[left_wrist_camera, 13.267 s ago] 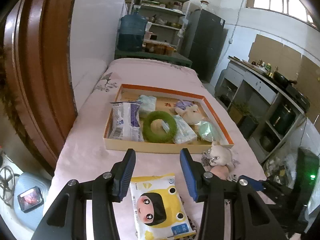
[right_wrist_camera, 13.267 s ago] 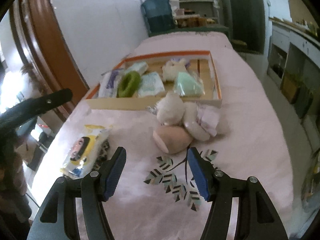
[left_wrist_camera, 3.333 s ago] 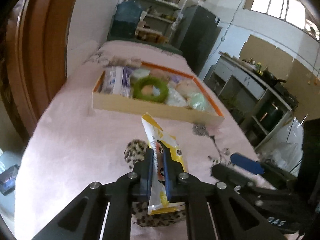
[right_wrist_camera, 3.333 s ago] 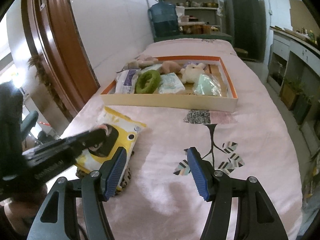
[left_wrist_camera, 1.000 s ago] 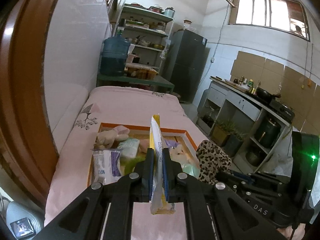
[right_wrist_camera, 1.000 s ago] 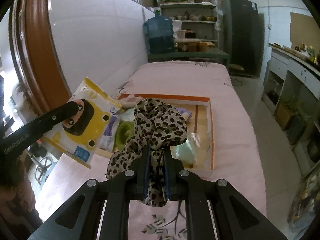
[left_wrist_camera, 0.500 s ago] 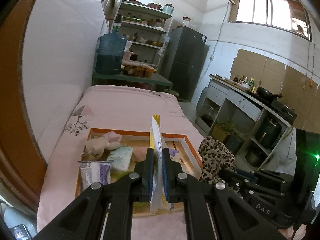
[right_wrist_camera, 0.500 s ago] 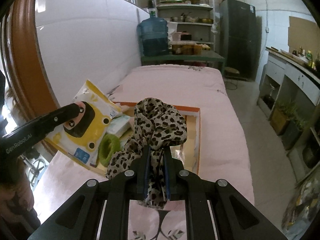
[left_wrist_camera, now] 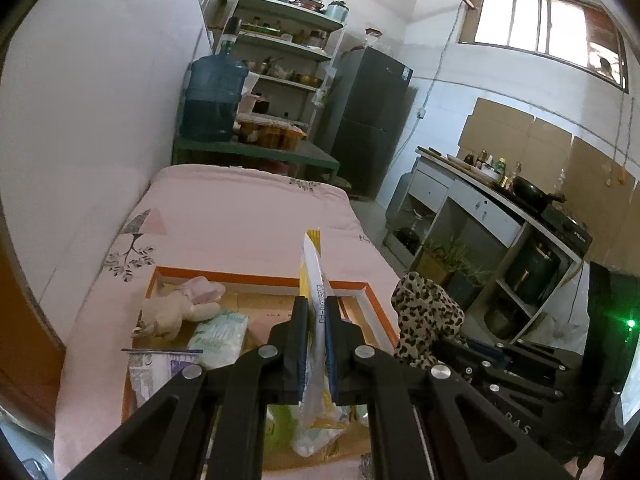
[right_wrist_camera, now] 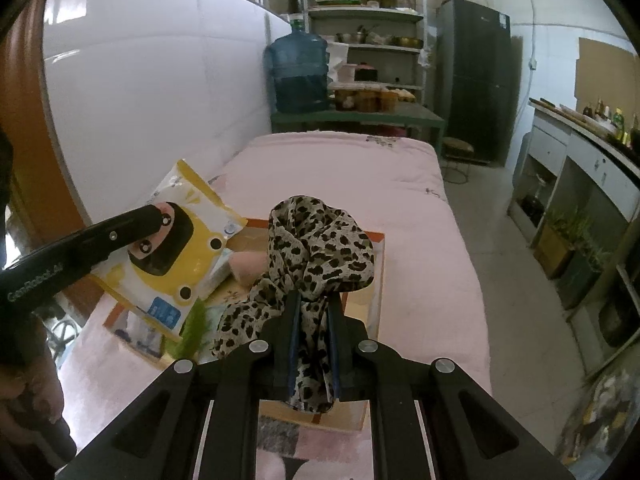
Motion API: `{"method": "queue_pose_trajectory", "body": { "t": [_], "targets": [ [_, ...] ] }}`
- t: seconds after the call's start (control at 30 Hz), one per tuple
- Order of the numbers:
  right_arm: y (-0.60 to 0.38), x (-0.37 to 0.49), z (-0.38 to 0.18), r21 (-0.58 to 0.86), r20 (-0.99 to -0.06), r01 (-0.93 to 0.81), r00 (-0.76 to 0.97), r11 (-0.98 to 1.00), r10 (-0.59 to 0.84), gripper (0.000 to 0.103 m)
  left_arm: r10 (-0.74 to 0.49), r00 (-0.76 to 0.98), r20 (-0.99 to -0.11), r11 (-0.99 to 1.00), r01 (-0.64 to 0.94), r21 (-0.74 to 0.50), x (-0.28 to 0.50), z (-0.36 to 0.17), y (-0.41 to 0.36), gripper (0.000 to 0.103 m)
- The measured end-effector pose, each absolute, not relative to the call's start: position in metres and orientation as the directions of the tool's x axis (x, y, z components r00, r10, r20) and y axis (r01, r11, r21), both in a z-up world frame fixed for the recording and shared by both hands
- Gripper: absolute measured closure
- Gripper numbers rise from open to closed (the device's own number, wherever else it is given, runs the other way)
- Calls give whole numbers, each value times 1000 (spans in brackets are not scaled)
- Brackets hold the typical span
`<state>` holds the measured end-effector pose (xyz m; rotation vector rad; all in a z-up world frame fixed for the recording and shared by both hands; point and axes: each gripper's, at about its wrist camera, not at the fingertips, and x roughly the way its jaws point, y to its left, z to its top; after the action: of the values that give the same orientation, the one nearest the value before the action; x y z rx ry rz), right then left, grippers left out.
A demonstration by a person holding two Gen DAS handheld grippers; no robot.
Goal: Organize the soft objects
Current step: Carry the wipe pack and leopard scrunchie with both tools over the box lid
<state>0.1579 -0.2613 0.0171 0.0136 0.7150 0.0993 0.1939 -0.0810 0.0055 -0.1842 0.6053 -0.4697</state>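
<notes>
Pink bedding (left_wrist_camera: 240, 216) covers the long surface you are working over, in a kitchen-like room with white tiled walls. Your left gripper (left_wrist_camera: 316, 320) is clamped tight on the yellow wipes pack (left_wrist_camera: 314, 280), which stands edge-on between the pads in the left wrist view; from the right wrist view you see its printed face (right_wrist_camera: 176, 256), held up in the air over the near left part of the orange-rimmed tray (left_wrist_camera: 256, 280). Your right gripper (right_wrist_camera: 312, 316) is closed on the leopard-print cloth (right_wrist_camera: 320, 244), which bunches up above the pads and trails down to the left, also above the tray; the left wrist view shows that same cloth (left_wrist_camera: 426, 312) just to the right of the tray's far right corner. Inside the tray lie a pale plush toy (left_wrist_camera: 172, 312) at the far left, a white tissue pack (left_wrist_camera: 218, 334) just beside it, a purple-and-white packet (left_wrist_camera: 160, 372) nearer you, and something green (right_wrist_camera: 194, 330) whose shape is mostly hidden. Beyond the bed stand a blue water jug (left_wrist_camera: 212, 96) on a green bench, metal shelves (left_wrist_camera: 288, 48) loaded with pots and jars, and a dark refrigerator (left_wrist_camera: 368, 120). Along the right runs a grey counter (left_wrist_camera: 480, 196) with bottles and a pan.
</notes>
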Motion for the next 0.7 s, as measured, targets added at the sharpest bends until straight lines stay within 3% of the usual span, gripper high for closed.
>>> {"method": "queue_pose_trajectory", "body": {
  "t": [0.7],
  "targets": [
    [-291,226,-9,81,-702,-82,703,993,115,91,-534,659,-530,840,342,-422,245,-22,-91,95]
  ]
}}
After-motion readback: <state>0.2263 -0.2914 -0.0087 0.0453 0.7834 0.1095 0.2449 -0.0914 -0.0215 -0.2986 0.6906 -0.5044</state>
